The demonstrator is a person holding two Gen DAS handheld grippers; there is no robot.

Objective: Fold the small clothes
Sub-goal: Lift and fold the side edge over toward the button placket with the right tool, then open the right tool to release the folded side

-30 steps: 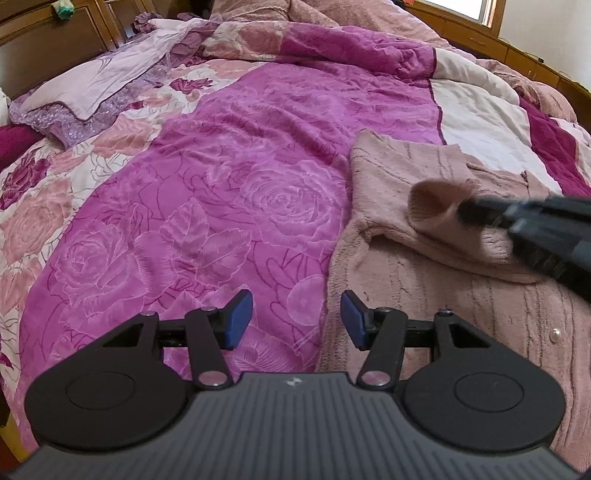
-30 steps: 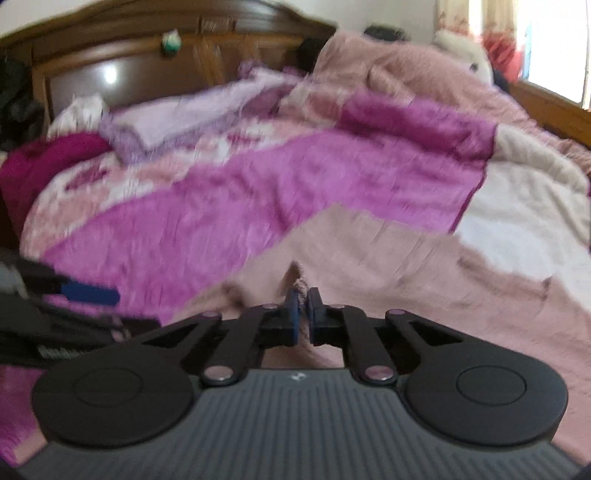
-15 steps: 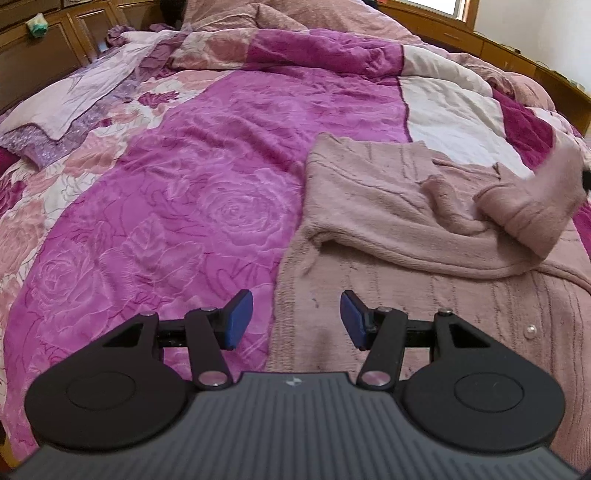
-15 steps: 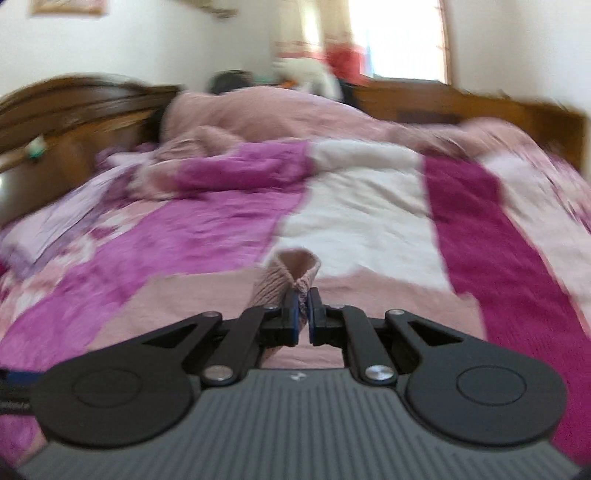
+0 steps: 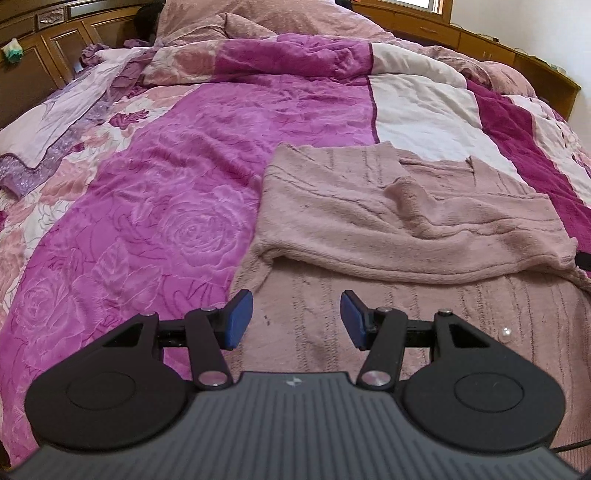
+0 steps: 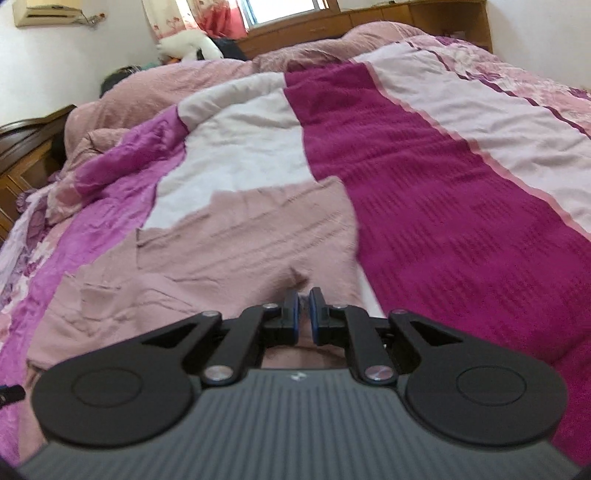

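A dusty pink knit cardigan (image 5: 369, 206) lies on the bed with one sleeve (image 5: 424, 236) folded across its body toward the right. A pearl button (image 5: 505, 334) shows near its lower right. My left gripper (image 5: 296, 319) is open and empty, hovering over the cardigan's lower left edge. My right gripper (image 6: 302, 310) is nearly closed and pinches the sleeve cuff low over the cardigan (image 6: 236, 243) at its right side. A black tip of the right gripper (image 5: 583, 260) shows at the right edge of the left wrist view.
The bed is covered by a magenta rose-pattern blanket (image 5: 177, 206) and a white, dark pink and floral quilt (image 6: 424, 192). A wooden headboard (image 5: 55, 48) stands at the far left. Crumpled pink bedding (image 5: 258, 22) is piled at the far end, and a window (image 6: 288, 11) lies beyond.
My right gripper carried the sleeve cuff from the cardigan's middle across to the right and lowered it onto the body. The left gripper stayed open and shifted slightly over the cardigan's edge.
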